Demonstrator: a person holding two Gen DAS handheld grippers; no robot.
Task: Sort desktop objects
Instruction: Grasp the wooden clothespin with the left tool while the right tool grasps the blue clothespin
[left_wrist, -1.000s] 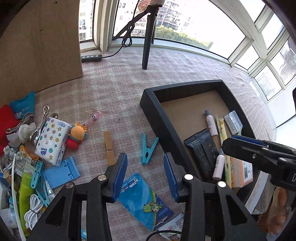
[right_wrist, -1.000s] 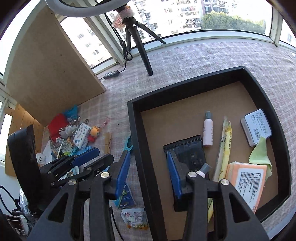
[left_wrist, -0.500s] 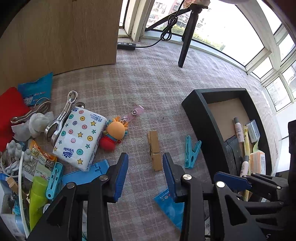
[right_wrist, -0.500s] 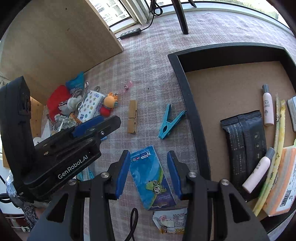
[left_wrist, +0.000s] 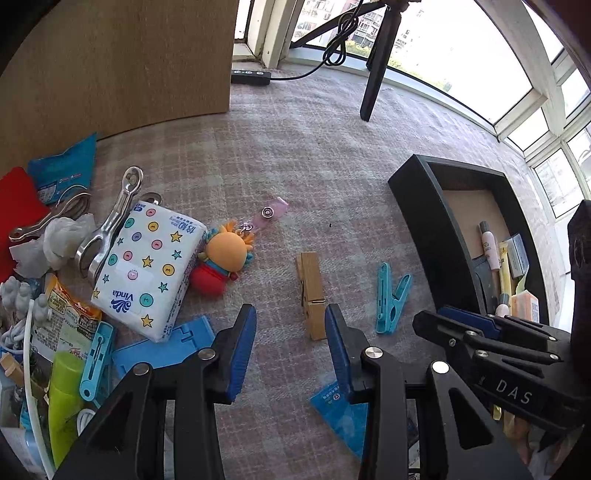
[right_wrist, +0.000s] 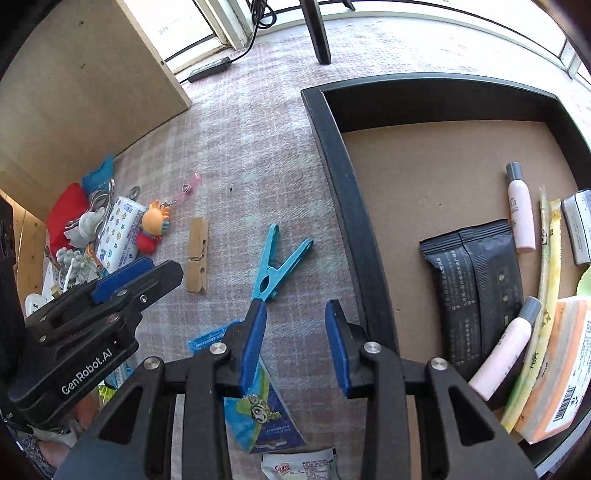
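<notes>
A: where's the wooden clothespin (left_wrist: 311, 295)?
B: flat on the checked cloth (left_wrist: 295, 155), just ahead of the left gripper (left_wrist: 290, 345), jaws spread, holding nothing. Teal peg (right_wrist: 277, 263) lies beside it; right gripper (right_wrist: 295, 347) hangs released near the black tray (right_wrist: 347, 206).

surface: checked cloth (left_wrist: 314, 177) | on it: black tray (right_wrist: 354, 221), wooden peg (left_wrist: 311, 293), teal peg (right_wrist: 277, 258)

Hovered with jaws apart, right gripper (right_wrist: 295, 347) above blue packet (right_wrist: 258, 410), empty. Teal clothespin (right_wrist: 277, 258) just ahead, wooden clothespin (right_wrist: 197, 254) beside it. Black tray (right_wrist: 351, 206) to the right, black pouch (right_wrist: 476, 295) inside.
</notes>
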